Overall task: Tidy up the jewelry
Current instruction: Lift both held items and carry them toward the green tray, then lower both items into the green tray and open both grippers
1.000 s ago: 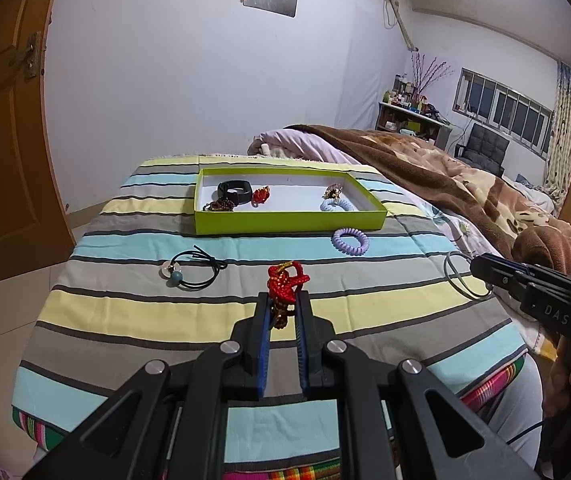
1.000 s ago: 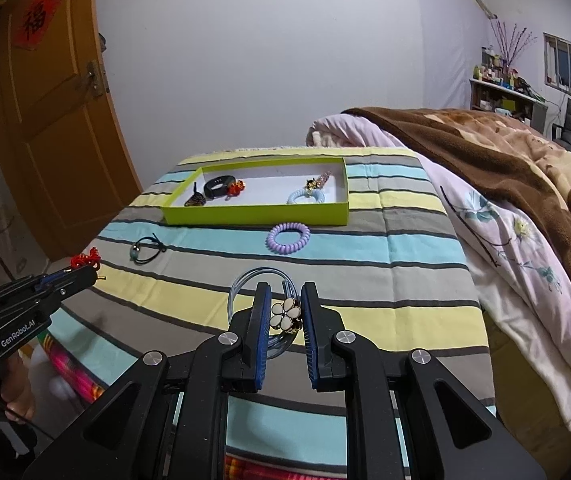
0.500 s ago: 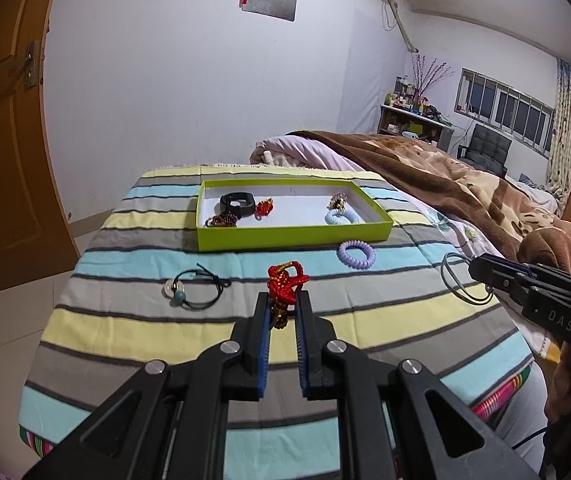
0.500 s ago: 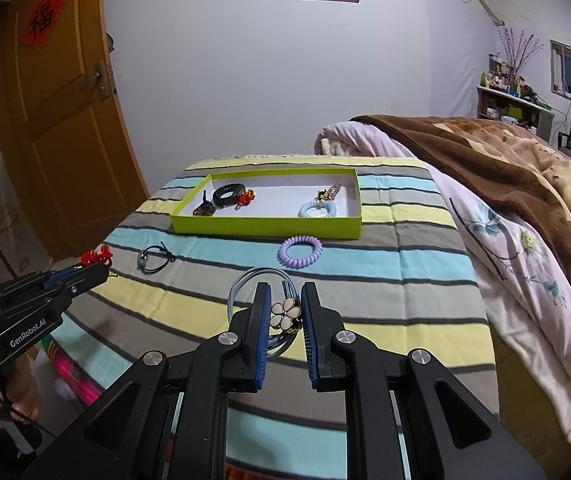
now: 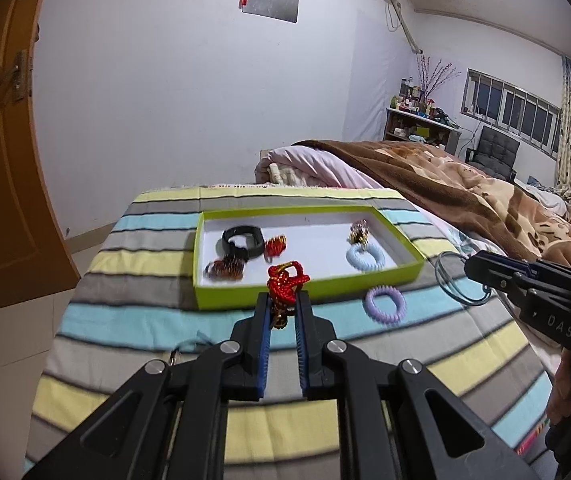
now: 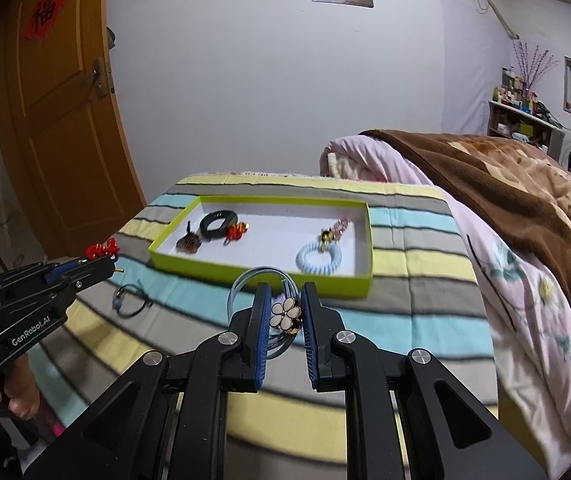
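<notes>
My left gripper (image 5: 283, 300) is clenched on a red knot (image 5: 286, 280), a woven cord charm that sticks up past the fingertips, and it hangs above the striped cloth (image 5: 133, 320) just short of the green tray (image 5: 309, 286). My right gripper (image 6: 285, 312) is clamped on a clear bangle (image 6: 245, 280) by its white flower charm (image 6: 285, 312); the loop pokes out ahead of the jaws, also just in front of the tray's near wall (image 6: 261, 276).

So both tools are loaded and close to the tray, but neither piece is over its floor yet, as far as I can judge.

Inside the tray I count five things already put away: a black band (image 5: 244, 240), a brown comb clip (image 5: 225, 269), a small red piece (image 5: 275, 246), a pale blue coil tie (image 5: 366, 257) and a gold clip (image 5: 358, 233) touching that tie.

Still out on the cloth: a purple coil tie (image 5: 386, 304) lying just in front of the tray's right end, and a black cord with a teal bead (image 6: 129, 300) over on the left, near my left tool.

By my reckoning the job is past halfway: five in, two in hand to drop, two more to fetch after that
</notes>
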{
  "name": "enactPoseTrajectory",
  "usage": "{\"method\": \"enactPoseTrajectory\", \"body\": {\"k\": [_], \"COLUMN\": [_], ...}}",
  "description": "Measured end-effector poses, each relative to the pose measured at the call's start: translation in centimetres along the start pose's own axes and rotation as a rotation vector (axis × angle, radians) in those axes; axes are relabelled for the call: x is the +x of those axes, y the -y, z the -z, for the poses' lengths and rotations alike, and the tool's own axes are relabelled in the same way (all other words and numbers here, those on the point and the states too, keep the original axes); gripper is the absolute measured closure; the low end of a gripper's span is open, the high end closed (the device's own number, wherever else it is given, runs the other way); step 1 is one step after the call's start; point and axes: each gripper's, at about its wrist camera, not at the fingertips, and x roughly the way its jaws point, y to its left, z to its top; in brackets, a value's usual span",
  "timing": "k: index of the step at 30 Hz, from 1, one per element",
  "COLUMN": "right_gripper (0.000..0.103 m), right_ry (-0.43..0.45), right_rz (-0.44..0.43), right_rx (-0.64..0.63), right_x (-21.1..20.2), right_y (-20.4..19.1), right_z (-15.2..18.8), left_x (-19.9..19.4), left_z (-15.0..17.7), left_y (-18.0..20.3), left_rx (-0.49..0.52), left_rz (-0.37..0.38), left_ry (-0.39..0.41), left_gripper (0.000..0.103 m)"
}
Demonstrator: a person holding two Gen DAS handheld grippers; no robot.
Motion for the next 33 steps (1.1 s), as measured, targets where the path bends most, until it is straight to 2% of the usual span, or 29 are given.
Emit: {"method": "enactPoseTrajectory", "body": {"k": [5,13,23,33], "right_gripper": [0.087,0.087,0.087,0.087], "right_ry": [0.000,-0.030,-0.121,-0.180], "right_rz": [-0.004,-0.003,-0.016,-0.036], "right_rx": [-0.017,-0.030,-0.004,-0.015], "right_x": [2.9,8.2,15.3,18.1], "right_y": [0.4,1.3,2.4,2.3], "right_z": [-2.1,-4.2,-4.5,-4.4], "left_x": [3.2,8.2,12.0,14.1], "left_z": [-1.9,-3.2,-3.1,-2.3], "left_y": [-0.1,-1.3,-1.7,-1.9], "left_rx": [0.016,0.002,0.012,0.001], "left_rz": [0.004,0.002,0.013,0.037], "left_ry": [-0.004,-0.036,-0.095,-0.174], "left_gripper": [0.091,0.091,0.091,0.090]}}
